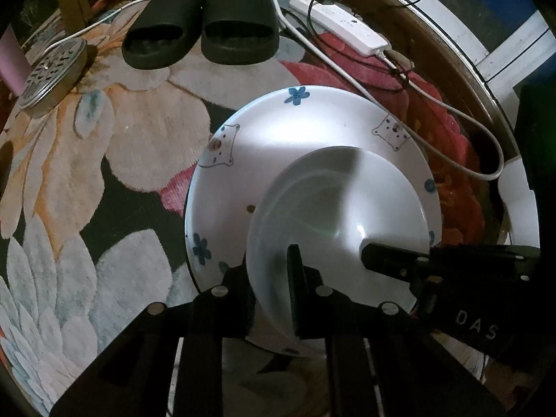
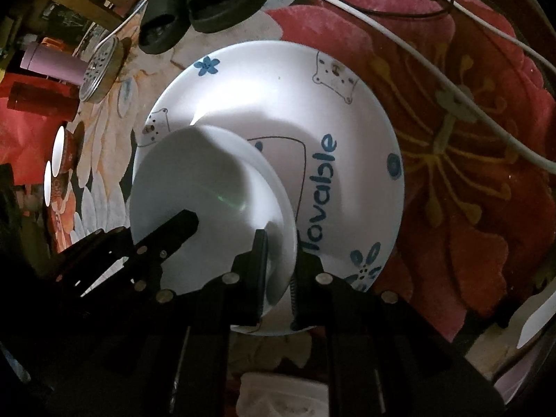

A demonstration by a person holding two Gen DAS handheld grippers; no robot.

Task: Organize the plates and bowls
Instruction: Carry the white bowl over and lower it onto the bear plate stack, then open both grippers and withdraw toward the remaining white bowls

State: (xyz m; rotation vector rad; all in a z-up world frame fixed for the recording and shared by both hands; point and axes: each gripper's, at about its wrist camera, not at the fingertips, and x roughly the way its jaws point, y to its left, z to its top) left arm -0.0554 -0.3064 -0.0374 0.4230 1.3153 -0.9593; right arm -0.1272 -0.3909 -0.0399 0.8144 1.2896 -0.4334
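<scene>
A small plain white plate (image 1: 330,208) (image 2: 201,180) hangs over a larger white plate (image 1: 312,121) (image 2: 278,87) printed with bears, blue flowers and the word "lovable". The large plate lies on the floral carpet. My left gripper (image 1: 271,264) is shut on the small plate's near rim, one finger on top and the other under the rim. My right gripper (image 2: 279,246) is shut on the opposite rim in the same way. Each gripper shows in the other's view: right gripper (image 1: 368,250), left gripper (image 2: 187,219). Whether the small plate touches the large one I cannot tell.
Black slippers (image 1: 201,31) (image 2: 208,3) lie beyond the plates. A white power strip (image 1: 340,22) and its cables run along the right. A round perforated metal lid (image 1: 52,73) (image 2: 100,69), a pink cup (image 2: 52,62) and red bowls (image 2: 62,153) stand at the left.
</scene>
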